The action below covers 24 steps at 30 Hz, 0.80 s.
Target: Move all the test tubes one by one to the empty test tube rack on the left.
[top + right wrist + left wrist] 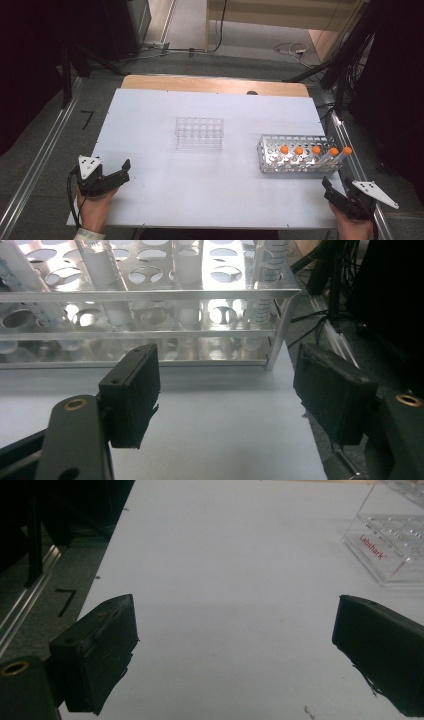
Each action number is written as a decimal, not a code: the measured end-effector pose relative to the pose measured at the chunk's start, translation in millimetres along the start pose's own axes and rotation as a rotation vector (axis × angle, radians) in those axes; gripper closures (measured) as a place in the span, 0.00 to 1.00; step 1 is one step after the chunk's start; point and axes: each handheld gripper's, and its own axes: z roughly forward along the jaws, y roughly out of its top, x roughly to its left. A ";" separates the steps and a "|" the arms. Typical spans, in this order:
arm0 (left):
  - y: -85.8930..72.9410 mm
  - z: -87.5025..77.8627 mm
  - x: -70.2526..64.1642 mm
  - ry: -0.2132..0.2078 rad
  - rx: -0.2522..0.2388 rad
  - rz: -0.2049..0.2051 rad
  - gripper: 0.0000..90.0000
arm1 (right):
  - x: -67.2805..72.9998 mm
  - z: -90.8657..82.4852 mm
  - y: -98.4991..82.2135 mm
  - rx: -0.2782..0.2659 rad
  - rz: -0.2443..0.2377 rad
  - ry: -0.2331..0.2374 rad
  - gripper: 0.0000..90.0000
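A clear plastic tube rack (198,133) stands empty at the middle of the white board; its corner with red lettering (390,545) shows in the left gripper view. A metal wire rack (295,154) at the right holds several orange-capped tubes (316,149); its perforated side (150,315) fills the far part of the right gripper view. My left gripper (120,172) rests at the board's near left, open with nothing between its jaws (235,650). My right gripper (332,192) sits at the near right corner, just in front of the metal rack, open and empty (227,390).
The white board (210,190) lies on a wooden table whose far edge (215,82) shows. Metal rails (35,165) run along both sides. Cables and dark stands crowd the floor beyond and to the right.
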 end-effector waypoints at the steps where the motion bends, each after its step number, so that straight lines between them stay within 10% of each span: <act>1: 0.0 -0.1 0.0 -0.002 0.001 -0.002 0.05 | 0.0 0.0 0.0 0.000 0.000 0.000 0.28; 24: 0.9 -3.0 -3.5 -0.002 -0.029 -0.003 0.06 | -7.3 1.6 19.6 -0.062 0.024 -0.059 0.46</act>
